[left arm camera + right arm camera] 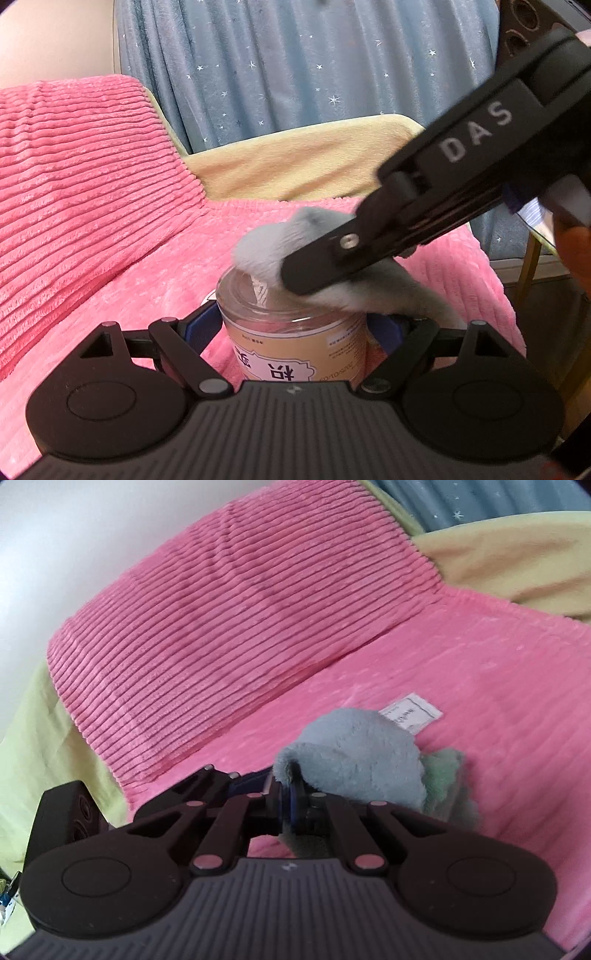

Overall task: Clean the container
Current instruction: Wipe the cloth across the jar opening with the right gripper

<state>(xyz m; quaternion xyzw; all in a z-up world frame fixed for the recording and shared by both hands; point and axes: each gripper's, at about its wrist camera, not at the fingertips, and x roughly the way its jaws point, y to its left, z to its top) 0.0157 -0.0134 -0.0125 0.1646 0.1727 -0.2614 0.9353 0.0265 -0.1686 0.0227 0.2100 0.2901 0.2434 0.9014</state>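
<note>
container (pixel 295 332) work happens over a pink ribbed plush cover (pixel 92 206) spread on a sofa, its back cushion rising at the left of the left wrist view. a pale yellow-green sheet (pixel 295 166) shows beyond the pink, and a blue curtain with small white stars (pixel 295 62) hangs behind. a plain pale wall fills the upper left corner.

the container is a clear jar, open at the top, with a peach-coloured label carrying dark printed characters and fine print round the side. it stands upright, low in the middle of the left wrist view, clamped between the blue pads of the left gripper (pixel 295 325), one pad on each side of its wall.

the right gripper (pixel 317 273) reaches in from the upper right, its black body marked "das", jaws clenched on a fluffy grey-blue cloth (pixel 266 243). the bunched cloth rests on the jar's rim and covers much of the mouth; a small white tag (pixel 260 290) hangs down inside the glass. in the right wrist view the cloth (pixel 354 749) bulges ahead of the closed fingers, with a greenish fold at its right and the white tag (pixel 410 712) sticking out above. the cloth hides the jar entirely from that camera. part of a hand shows at the far right edge of the left wrist view.
</note>
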